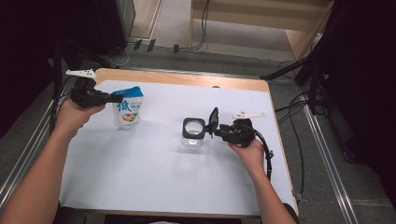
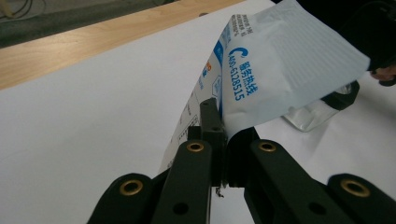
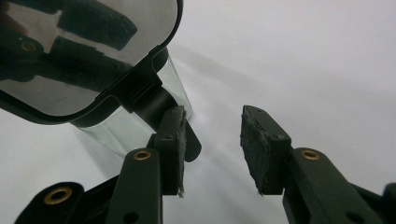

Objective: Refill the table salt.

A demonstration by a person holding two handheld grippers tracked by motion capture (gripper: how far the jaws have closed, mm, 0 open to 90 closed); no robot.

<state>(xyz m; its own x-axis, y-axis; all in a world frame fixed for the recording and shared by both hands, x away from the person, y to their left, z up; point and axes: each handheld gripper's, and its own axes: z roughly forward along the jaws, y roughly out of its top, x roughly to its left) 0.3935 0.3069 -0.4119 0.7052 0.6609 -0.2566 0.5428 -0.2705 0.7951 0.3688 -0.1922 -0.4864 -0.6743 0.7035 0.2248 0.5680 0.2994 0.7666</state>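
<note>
A blue and white pouch [image 1: 127, 108] stands upright at the back left of the white sheet. My left gripper [image 1: 116, 98] reaches in from its left and is shut on its upper edge. In the left gripper view the jaws [image 2: 222, 133] pinch the pouch [image 2: 266, 74], which is tilted. A clear jar [image 1: 193, 138] with a black rim sits mid-table, its hinged lid [image 1: 214, 119] flipped up. My right gripper [image 1: 216, 129] is just right of the jar. In the right gripper view it [image 3: 212, 137] is open, with nothing between the pads. Its left pad [image 3: 175, 140] lies beside the lid's [image 3: 88, 51] black hinge.
The white sheet [image 1: 154, 172] covers a wooden table [image 1: 187, 77]. Cables and black stand legs [image 1: 289, 70] lie on the floor behind and to the right. The clear jar [image 2: 322, 109] lies beyond the pouch in the left gripper view.
</note>
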